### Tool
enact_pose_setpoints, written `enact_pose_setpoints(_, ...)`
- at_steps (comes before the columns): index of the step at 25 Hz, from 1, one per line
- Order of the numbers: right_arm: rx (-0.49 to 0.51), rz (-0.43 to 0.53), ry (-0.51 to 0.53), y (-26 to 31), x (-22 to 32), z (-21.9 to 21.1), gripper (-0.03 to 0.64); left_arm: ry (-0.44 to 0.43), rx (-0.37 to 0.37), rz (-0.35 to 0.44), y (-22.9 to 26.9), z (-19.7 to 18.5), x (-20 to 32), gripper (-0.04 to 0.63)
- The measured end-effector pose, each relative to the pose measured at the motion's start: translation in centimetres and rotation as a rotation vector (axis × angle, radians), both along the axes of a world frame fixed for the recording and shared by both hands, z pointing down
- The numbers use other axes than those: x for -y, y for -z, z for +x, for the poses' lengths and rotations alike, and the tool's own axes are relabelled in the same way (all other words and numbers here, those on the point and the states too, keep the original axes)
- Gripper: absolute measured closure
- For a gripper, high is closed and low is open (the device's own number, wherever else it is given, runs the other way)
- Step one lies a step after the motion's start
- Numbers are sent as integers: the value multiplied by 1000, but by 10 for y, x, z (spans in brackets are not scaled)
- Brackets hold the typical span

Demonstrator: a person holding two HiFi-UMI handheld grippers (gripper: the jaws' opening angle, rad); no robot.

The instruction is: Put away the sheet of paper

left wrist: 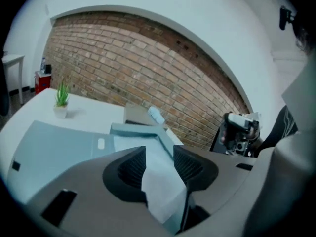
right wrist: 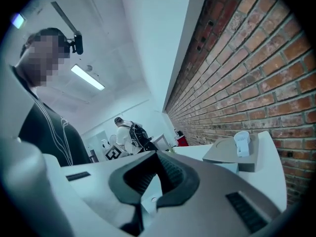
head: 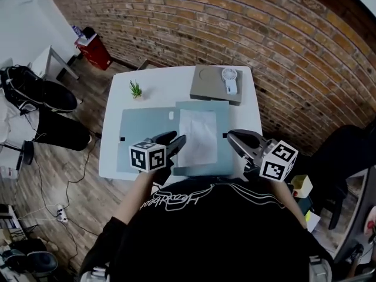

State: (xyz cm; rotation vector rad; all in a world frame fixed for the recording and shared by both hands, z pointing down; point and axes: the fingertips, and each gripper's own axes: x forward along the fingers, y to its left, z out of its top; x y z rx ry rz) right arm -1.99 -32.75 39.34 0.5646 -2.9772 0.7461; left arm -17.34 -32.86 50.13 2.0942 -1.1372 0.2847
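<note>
Left claw point(head: 175, 139) released astride sheet of paper point(head: 198, 133); right claw point(head: 232, 137) hovers beside, seemingly released

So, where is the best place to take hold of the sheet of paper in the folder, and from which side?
Take the sheet of paper by its near left edge, coming from the person's side. It lies flat on the open folder, so only an edge gives purchase, and that edge stands between the left tool's open jaws.
</note>
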Motion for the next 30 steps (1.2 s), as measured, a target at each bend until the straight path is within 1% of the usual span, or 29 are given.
enact_pose_setpoints(2, 6, 16, 33, 6, -2, -12, 612, -19, -28, 97, 39, 4, -2, 441)
enact_pose_setpoints(5, 15, 36, 76, 17, -6, -28, 612, -66, -113, 232, 96, 14, -12, 504)
enact_pose_setpoints(7, 16, 42, 95, 23, -9, -35, 612, -122, -170, 322, 128, 23, -27, 530)
enact_pose_setpoints(8, 16, 45, 104, 25, -12, -38, 612, -148, -187, 363, 142, 27, -34, 541)
enact_pose_setpoints(10, 16, 50, 121, 28, -17, -41, 612, -180, -195, 417, 158, 33, -48, 549)
enact_pose_setpoints(12, 17, 62, 136, 30, -24, -43, 612, -190, -193, 426, 162, 35, -56, 552)
enact_pose_setpoints(15, 22, 91, 166, 33, -35, -47, 614, -154, -199, 418, 157, 30, -54, 555)
enact_pose_setpoints(18, 20, 102, 186, 36, -45, -44, 614, -132, -225, 412, 154, 30, -53, 557)
enact_pose_setpoints(22, 18, 93, 167, 37, -49, -39, 614, -150, -232, 413, 157, 36, -56, 557)
enact_pose_setpoints(25, 17, 88, 160, 36, -52, -41, 614, -145, -248, 384, 151, 33, -58, 557)
enact_pose_setpoints(28, 16, 76, 147, 34, -52, -40, 614, -128, -288, 350, 145, 30, -57, 557)
enact_pose_setpoints(30, 15, 72, 136, 33, -51, -38, 614, -139, -295, 343, 144, 33, -58, 557)
